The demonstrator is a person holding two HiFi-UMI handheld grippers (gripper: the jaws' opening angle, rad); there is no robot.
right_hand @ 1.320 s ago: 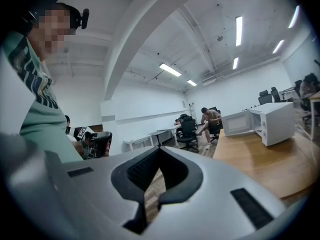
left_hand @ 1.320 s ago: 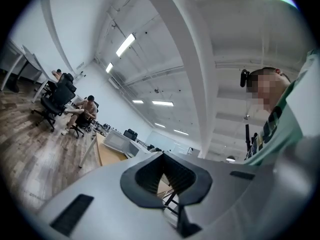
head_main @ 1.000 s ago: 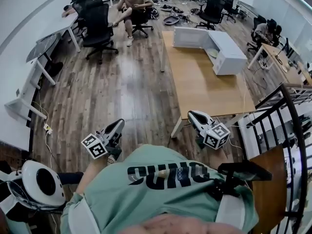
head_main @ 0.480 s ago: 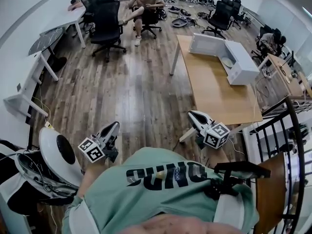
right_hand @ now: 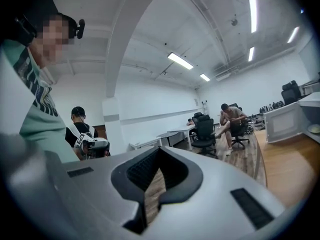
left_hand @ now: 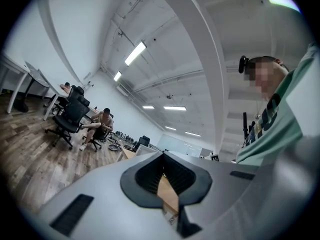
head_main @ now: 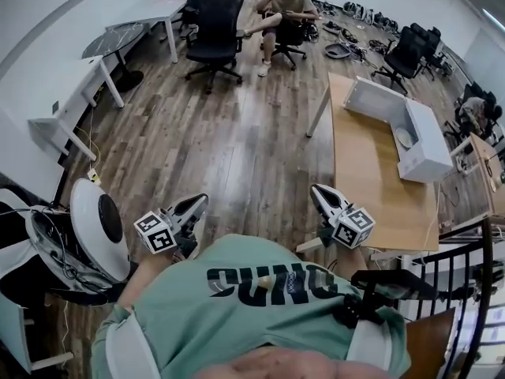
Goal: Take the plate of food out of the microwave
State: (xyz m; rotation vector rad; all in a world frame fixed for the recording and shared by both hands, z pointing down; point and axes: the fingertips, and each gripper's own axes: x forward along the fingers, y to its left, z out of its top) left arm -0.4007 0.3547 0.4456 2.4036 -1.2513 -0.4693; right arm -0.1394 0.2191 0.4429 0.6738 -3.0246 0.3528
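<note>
Wood flooring (head_main: 237, 148) is spreading left of the long table (head_main: 371, 180), carrying black office chairs (head_main: 217, 18) and a seated person (head_main: 284, 0). Off the table's near end, the left gripper (head_main: 197, 203) and right gripper (head_main: 317, 191) are hovering, the 2 clamped together, gripping nothing. At the table's far end, well apart from them, the microwave (head_main: 430, 142) is standing door agape, the plate (head_main: 404, 137) lying inside.

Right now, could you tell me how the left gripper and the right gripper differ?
The left gripper hangs over the floor; the right gripper is at the near corner of the table. In the head view the left gripper slants toward the right and the right gripper toward the left, so their tips converge. Shared: both are shut, hold nothing, and are well short of the microwave.
</note>
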